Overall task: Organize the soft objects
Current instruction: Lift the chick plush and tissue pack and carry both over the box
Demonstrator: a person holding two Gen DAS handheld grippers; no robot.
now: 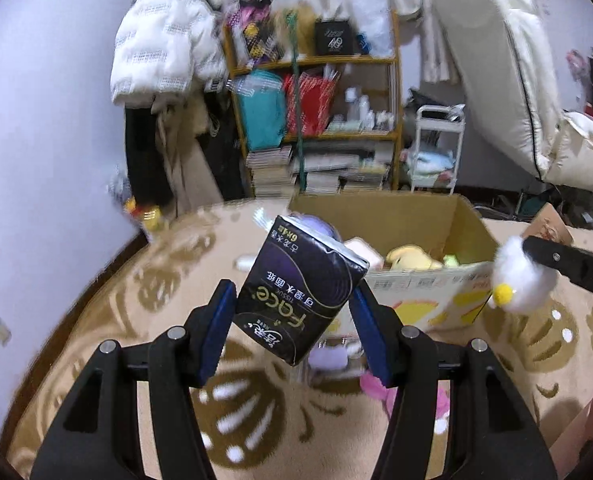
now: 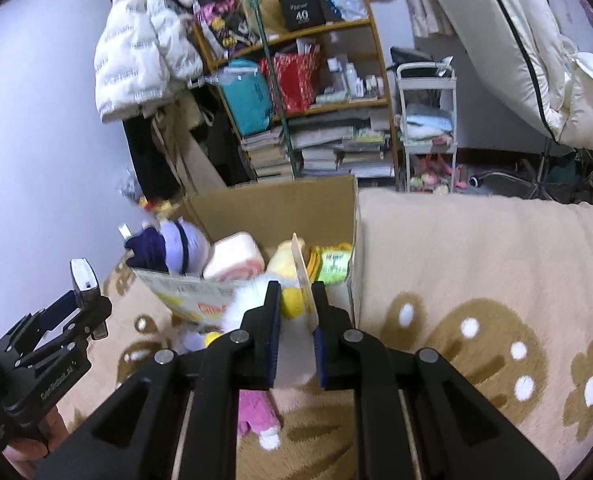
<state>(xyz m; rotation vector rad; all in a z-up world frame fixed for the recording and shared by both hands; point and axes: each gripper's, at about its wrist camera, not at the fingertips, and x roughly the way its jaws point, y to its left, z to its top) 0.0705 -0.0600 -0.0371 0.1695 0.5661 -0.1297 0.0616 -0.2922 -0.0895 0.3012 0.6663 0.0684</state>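
Observation:
My left gripper (image 1: 292,300) is shut on a dark purple tissue pack (image 1: 296,292) and holds it above the patterned blanket, just before the open cardboard box (image 1: 428,288). My right gripper (image 2: 296,296) is shut on a white plush toy with yellow parts (image 2: 248,300) at the box's near wall; in the left wrist view that toy (image 1: 520,280) hangs at the right. The box (image 2: 276,208) holds a purple plush (image 2: 176,248), a pink-white soft roll (image 2: 236,256), a yellow plush (image 2: 284,256) and a green pack (image 2: 332,260).
A pink plush (image 2: 256,412) lies on the beige flowered blanket (image 2: 476,280) below my right gripper. Behind the box stand a cluttered wooden shelf (image 2: 308,80), hanging white jacket (image 2: 136,48), a white trolley (image 2: 428,120) and a mattress (image 2: 516,40).

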